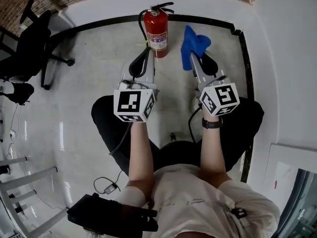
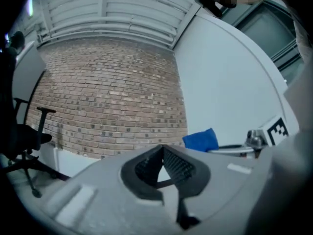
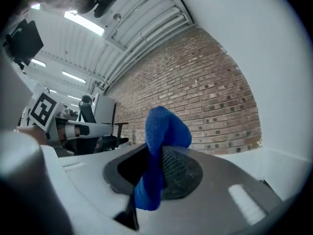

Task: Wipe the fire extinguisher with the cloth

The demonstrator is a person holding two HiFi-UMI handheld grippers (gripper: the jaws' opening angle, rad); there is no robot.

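A red fire extinguisher (image 1: 156,31) with a black hose and handle stands upright on the floor against the white wall. My left gripper (image 1: 144,55) hovers just in front of it and slightly to its left, jaws shut with nothing between them (image 2: 163,150). To the extinguisher's right, my right gripper (image 1: 194,58) is shut on a blue cloth (image 1: 194,44), which bunches up above the jaws and hangs down between them (image 3: 159,153). The cloth is a little apart from the extinguisher. The extinguisher is outside both gripper views, and the cloth (image 2: 201,140) also shows in the left gripper view.
A black office chair (image 1: 33,39) stands at the far left near a brick wall (image 2: 107,102). A black skirting strip (image 1: 245,58) runs along the white walls. A cable with a small box (image 1: 108,185) lies on the floor by metal frame legs (image 1: 25,180).
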